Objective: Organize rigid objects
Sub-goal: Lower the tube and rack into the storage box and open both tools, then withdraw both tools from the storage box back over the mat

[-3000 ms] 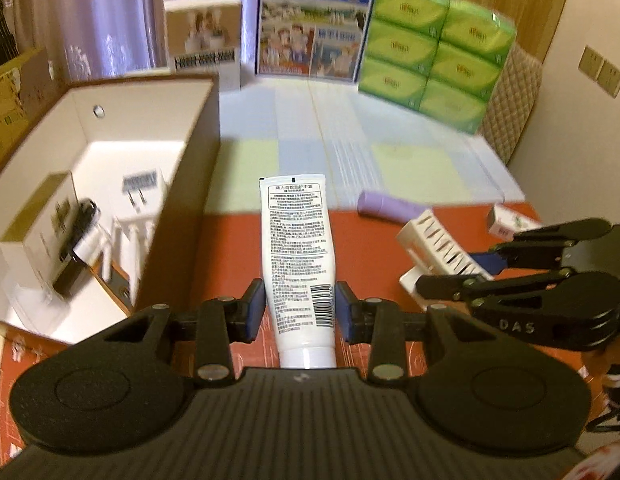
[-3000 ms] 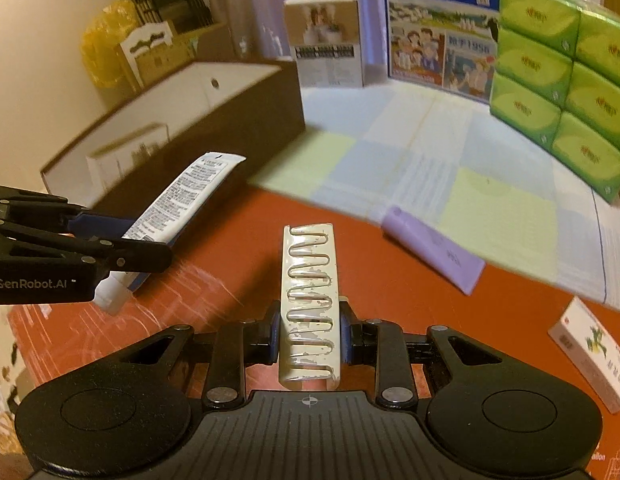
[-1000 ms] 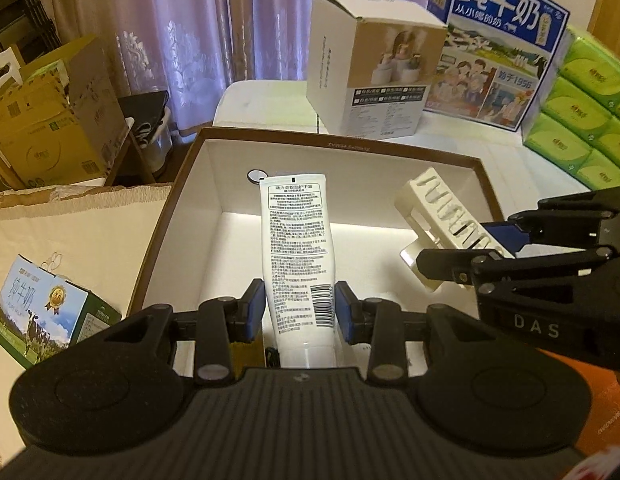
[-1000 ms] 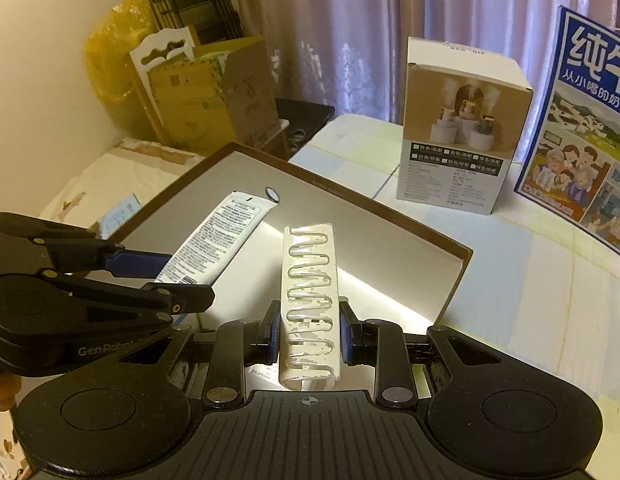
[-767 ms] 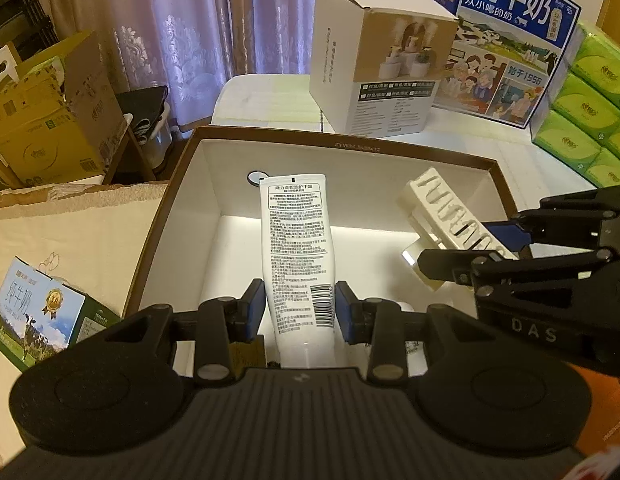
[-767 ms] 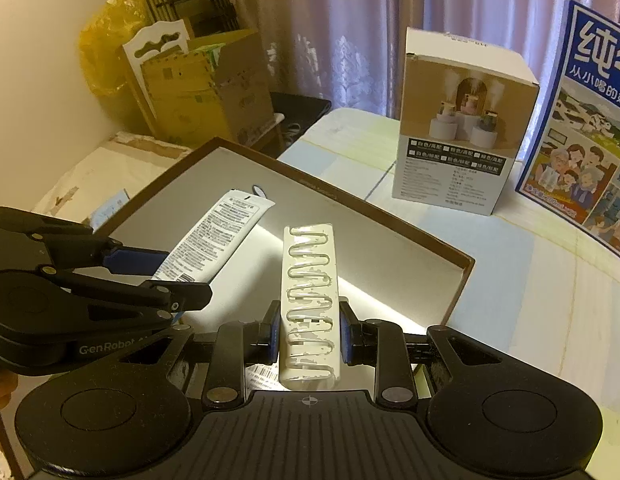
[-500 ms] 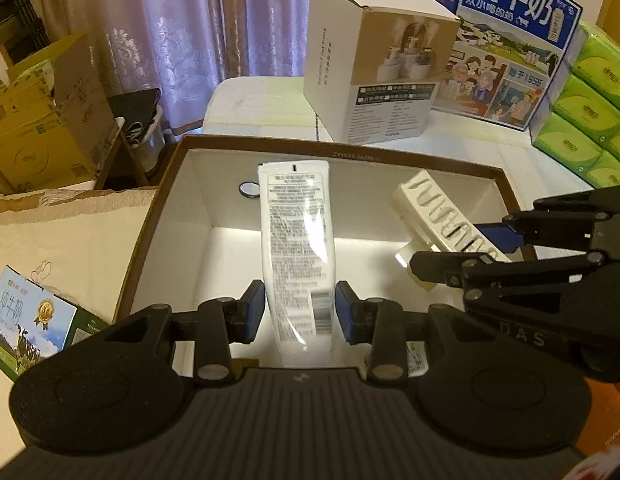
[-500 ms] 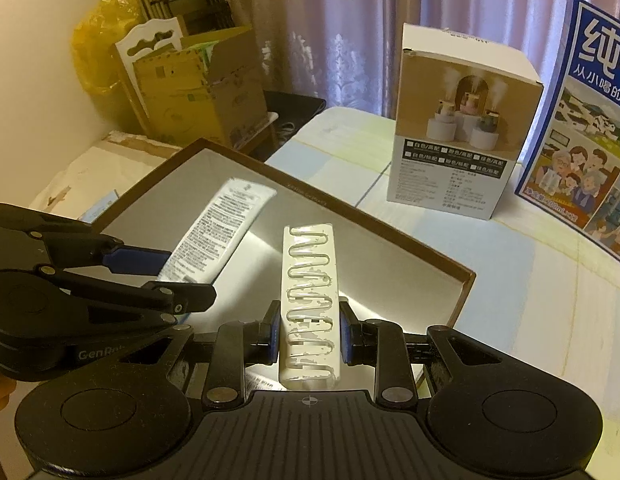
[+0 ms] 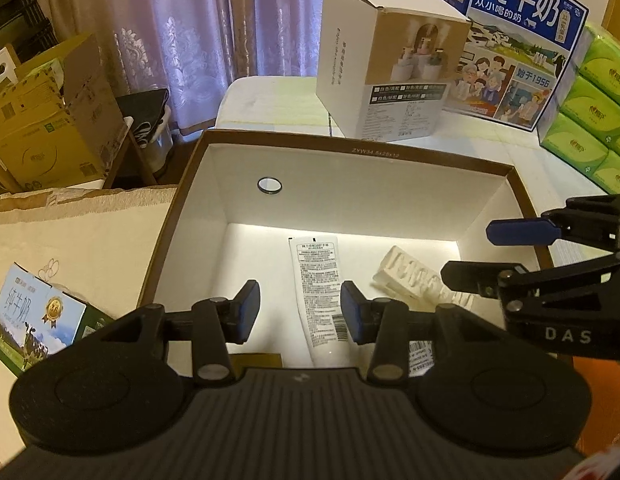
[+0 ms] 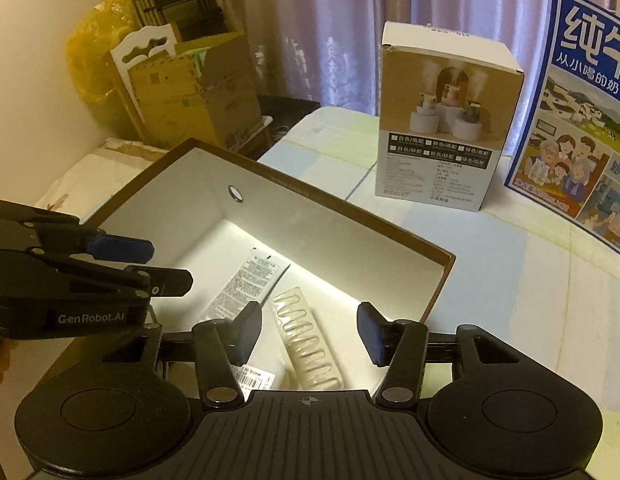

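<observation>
- Tube (image 9: 318,296) of cream lay flat on the white floor of the brown-rimmed box (image 9: 362,156), label up.
- Ridged white tray (image 9: 414,280) lay just beside it on the right — also on the box floor.
- Left hand-held gripper (image 9: 296,312) hung over the box, jaws opening, pads clear of the tube.
- Right hand-held gripper (image 10: 310,330) hung beside it — jaws opening, touching nothing.
</observation>
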### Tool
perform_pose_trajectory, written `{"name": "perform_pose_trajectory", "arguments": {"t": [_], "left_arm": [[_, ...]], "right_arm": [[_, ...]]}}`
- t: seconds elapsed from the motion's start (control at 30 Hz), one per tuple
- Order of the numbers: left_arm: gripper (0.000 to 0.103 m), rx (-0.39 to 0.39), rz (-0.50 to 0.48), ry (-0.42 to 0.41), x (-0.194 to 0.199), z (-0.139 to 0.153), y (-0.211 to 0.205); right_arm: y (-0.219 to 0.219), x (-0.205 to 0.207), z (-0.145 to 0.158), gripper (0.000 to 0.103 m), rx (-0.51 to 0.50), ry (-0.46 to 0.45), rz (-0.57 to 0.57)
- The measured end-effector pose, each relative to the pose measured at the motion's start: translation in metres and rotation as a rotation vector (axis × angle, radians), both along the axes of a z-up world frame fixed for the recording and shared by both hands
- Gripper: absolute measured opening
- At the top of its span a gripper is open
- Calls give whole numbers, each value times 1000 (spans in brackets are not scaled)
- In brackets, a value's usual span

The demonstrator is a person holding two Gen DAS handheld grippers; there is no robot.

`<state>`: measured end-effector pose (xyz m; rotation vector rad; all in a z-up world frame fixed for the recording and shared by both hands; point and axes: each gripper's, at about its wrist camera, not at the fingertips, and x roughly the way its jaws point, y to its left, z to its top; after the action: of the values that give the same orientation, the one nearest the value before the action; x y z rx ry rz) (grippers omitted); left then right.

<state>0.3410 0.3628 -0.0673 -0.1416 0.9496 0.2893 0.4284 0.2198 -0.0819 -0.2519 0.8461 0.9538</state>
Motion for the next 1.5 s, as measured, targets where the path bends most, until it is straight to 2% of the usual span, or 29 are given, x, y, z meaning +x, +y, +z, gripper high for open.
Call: {"name": "perform_pose_trajectory", "arguments": {"t": [0.4, 0.73, 0.93, 1.27, 1.5], "left_arm": [[40, -6, 16, -13, -19, 11, -9], [41, -12, 16, -59, -53, 41, -27], [47, -17, 12, -98, -80, 61, -45], [47, -18, 10, -147, -128, 81, -79], [47, -25, -7, -162, -160, 84, -112]], "right_arm": [[-18, -21, 7, 52, 35, 13, 13], [-49, -48, 30, 52, 109, 32, 6], [-70, -69, 45, 53, 157, 33, -4], [-111, -103, 61, 53, 220, 43, -29], [-142, -128, 62, 53, 240, 52, -36]]}}
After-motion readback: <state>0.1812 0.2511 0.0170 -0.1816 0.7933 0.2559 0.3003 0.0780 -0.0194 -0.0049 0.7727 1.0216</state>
